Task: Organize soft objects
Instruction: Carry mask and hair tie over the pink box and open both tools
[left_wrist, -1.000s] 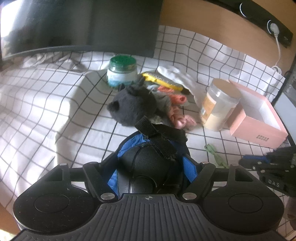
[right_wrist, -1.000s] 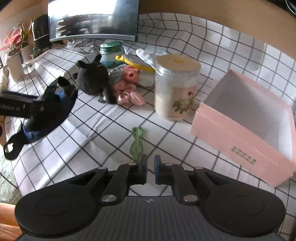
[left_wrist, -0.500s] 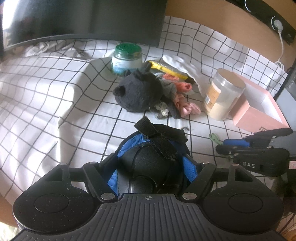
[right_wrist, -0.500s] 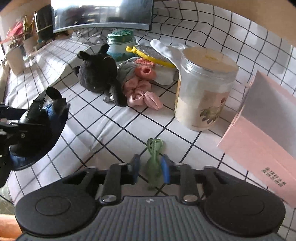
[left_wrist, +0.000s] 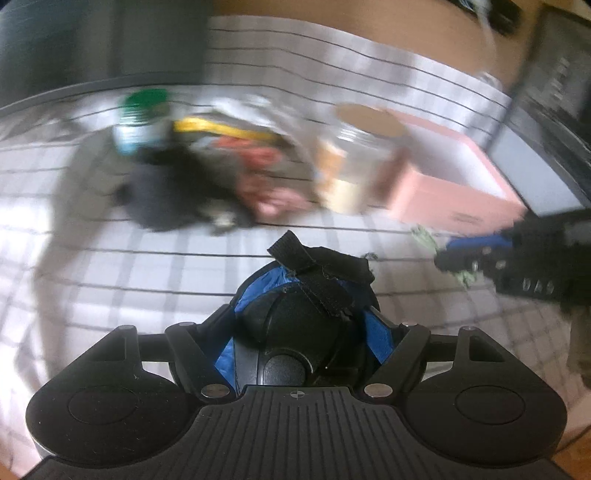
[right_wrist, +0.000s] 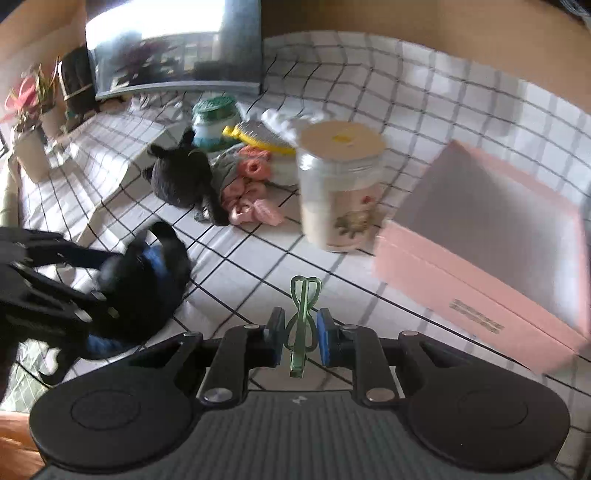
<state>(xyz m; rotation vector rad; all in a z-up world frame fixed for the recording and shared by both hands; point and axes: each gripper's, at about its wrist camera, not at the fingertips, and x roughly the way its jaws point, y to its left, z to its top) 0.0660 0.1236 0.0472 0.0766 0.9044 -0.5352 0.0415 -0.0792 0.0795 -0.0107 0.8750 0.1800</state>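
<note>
My left gripper (left_wrist: 306, 325) is shut on a black and blue padded strap pad (left_wrist: 310, 295), held above the checked cloth; it also shows in the right wrist view (right_wrist: 144, 273). My right gripper (right_wrist: 300, 330) stands around a small green hair clip (right_wrist: 303, 314), its blue pads close on both sides of it. A black plush toy (right_wrist: 181, 177), a grey cloth and pink scrunchies (right_wrist: 247, 199) lie in a heap at the back. An open pink box (right_wrist: 491, 236) stands at the right.
A tall clear jar with a beige lid (right_wrist: 340, 184) stands between the heap and the box. A green-lidded jar (right_wrist: 214, 122), a yellow brush (right_wrist: 258, 134) and a monitor (right_wrist: 173, 48) are behind. A potted plant (right_wrist: 29, 136) is far left.
The right gripper has lifted with the green clip between its pads and drawn back a little. The left gripper has swung right with the strap pad; its view is blurred.
</note>
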